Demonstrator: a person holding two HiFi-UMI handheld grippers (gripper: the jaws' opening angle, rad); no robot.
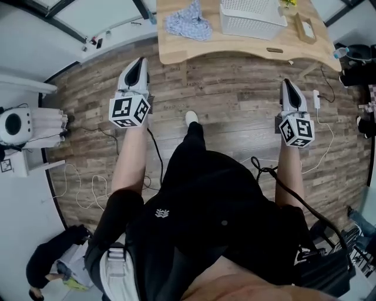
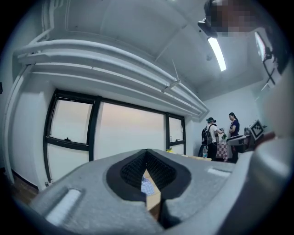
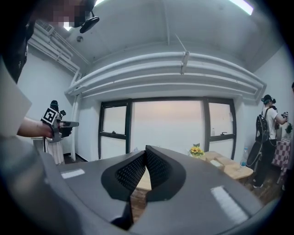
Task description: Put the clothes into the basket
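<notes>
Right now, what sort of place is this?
Probably an indoor lab or studio room: wood-plank floor strewn with cables, a wooden table holding a white basket and blue cloth, large windows.

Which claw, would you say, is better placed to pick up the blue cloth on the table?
Left. The left claw is nearer the blue cloth, which shows straight ahead in its own view; the right claw is farther off to the side.
</notes>
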